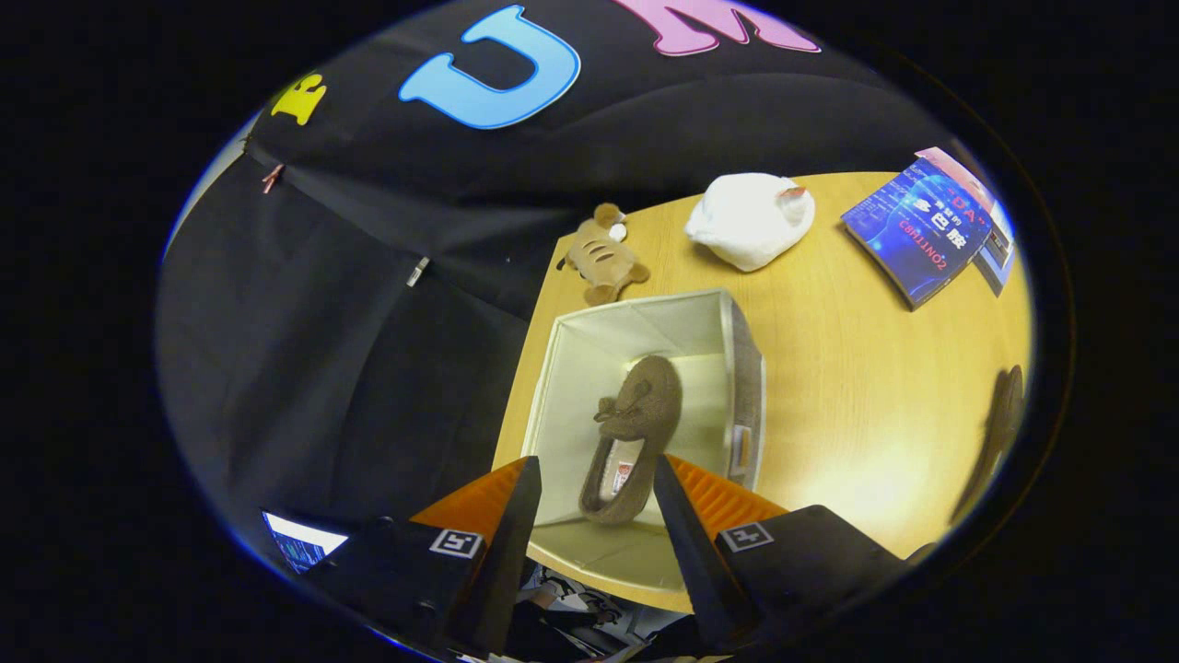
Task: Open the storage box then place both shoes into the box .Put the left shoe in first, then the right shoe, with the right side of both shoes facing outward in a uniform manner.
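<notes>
Item one: the storage box (645, 387), pale fabric with grey outer sides, stands open on the wooden table (857, 396), near the table's edge that borders the black booth wall. Its interior is lined in off-white.

Inside the storage box lies one brown slipper-type shoe (636, 433) with a small bow on its upper. The toe points toward the box's far wall; the heel opening, showing a pale lining and a small label, lies toward the box's near wall. The shoe lies slightly angled across the box floor.

The gripper (589, 497) is positioned above the near end of the storage box. Its jaws stand apart, one finger to each side of the shoe's heel. Whether either finger actually touches the shoe cannot be determined; nothing is visibly clamped.

A second dark shoe (999, 424) sits on the table well to the right of the storage box, seen only dimly.

Beyond the storage box's far corner lies a small tan plush toy (603, 258). Further right of that, also beyond the box, rests a white plush toy (751, 221). A blue book (921, 230) lies well beyond and to the right of the box, near the table's far corner.
</notes>
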`<state>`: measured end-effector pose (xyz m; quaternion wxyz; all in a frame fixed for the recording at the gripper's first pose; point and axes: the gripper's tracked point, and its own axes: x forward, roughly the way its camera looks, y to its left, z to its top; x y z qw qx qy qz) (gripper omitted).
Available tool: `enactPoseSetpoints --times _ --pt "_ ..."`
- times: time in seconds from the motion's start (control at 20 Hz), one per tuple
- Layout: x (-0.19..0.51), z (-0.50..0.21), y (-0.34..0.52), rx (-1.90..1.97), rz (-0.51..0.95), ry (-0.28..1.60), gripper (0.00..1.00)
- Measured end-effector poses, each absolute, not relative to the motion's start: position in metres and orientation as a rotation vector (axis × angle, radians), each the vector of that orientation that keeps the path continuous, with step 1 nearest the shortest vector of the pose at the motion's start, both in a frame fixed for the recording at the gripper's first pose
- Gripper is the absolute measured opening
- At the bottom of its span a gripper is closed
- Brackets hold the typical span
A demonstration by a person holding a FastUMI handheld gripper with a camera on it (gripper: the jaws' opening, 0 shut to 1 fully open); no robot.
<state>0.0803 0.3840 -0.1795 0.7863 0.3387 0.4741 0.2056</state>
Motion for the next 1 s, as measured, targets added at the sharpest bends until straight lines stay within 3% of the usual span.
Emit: enactPoseSetpoints --times 0.25,0.5,1.0 --pt "0.048 -0.173 0.293 0.720 0.397 0.990 0.78" --pt "0.011 -0.208 0.184 0.720 0.254 1.012 0.78" --pt "-0.054 -0.352 -0.015 0.560 -0.104 1.178 0.78"
